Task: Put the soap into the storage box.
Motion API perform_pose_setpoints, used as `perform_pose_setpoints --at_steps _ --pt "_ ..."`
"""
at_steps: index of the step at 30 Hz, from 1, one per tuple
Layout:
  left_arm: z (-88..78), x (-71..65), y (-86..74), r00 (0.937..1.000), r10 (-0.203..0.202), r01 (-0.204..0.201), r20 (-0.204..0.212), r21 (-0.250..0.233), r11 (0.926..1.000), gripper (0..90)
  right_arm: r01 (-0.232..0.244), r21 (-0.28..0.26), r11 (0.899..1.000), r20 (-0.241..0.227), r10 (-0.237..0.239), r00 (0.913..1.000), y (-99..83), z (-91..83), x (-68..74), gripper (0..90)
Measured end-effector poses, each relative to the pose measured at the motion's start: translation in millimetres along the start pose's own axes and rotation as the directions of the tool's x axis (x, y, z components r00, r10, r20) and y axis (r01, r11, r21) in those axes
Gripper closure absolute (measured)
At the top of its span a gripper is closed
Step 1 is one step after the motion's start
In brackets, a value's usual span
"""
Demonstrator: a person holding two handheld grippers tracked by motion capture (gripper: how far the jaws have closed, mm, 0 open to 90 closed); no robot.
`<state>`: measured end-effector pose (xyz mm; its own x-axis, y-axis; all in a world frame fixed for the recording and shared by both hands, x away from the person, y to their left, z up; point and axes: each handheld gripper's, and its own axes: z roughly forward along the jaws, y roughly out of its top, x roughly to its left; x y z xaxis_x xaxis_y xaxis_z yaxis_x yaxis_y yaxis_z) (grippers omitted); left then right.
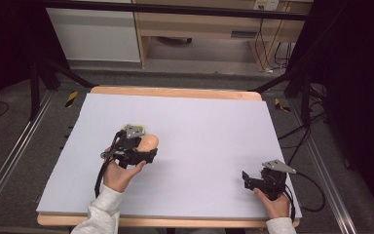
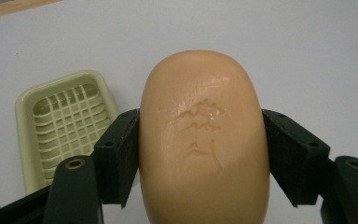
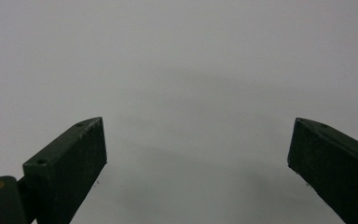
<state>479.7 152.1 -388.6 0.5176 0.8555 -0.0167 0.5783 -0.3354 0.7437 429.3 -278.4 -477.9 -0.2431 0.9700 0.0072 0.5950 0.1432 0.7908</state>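
Nearest the person's edge of the table (image 1: 185, 214), right side: right gripper (image 1: 251, 179) held low over the pale sheet (image 1: 204, 126), hand (image 1: 275, 204) behind it, cable looping off to the right. Its own view has both black jaws wide apart, nothing between them, bare sheet ahead.

Left of centre, a bit farther in: left gripper (image 1: 148, 155) in the person's left hand (image 1: 119, 174), white sleeve at the bottom edge. Jaws clamped on a tan bar of soap (image 1: 148, 142), one jaw pressed on each long side. Left gripper view: soap (image 2: 203, 140) sits lengthwise between the jaws, rounded end pointing away, embossed mark on the top face. Can't tell whether the bar rests on the sheet or is lifted clear of it.

Beyond the left jaw in that view: pale green soap dish (image 2: 60, 128) with a grid bottom, flat on the sheet, beside the soap, not touching it. Soap is outside the dish.

Far end: bare sheet up to the wooden table edge, then floor, black frame legs, a wooden bench (image 1: 199, 24) with cables at the back
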Motion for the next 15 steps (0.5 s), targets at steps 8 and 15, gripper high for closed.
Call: perform_pose_setpoints --at_steps 8,15 --pt "1.7 12.7 1.2 0.9995 -0.018 0.018 -0.025 -0.002 0.9998 31.5 0.000 -0.002 1.000 0.001 0.000 1.0000 0.3 0.0 0.5 4.7" --pt "2.8 24.4 2.5 0.9978 -0.044 0.043 -0.049 -0.008 0.9990 31.5 0.003 0.001 1.000 0.003 -0.003 1.0000 0.5 0.4 0.5 4.7"
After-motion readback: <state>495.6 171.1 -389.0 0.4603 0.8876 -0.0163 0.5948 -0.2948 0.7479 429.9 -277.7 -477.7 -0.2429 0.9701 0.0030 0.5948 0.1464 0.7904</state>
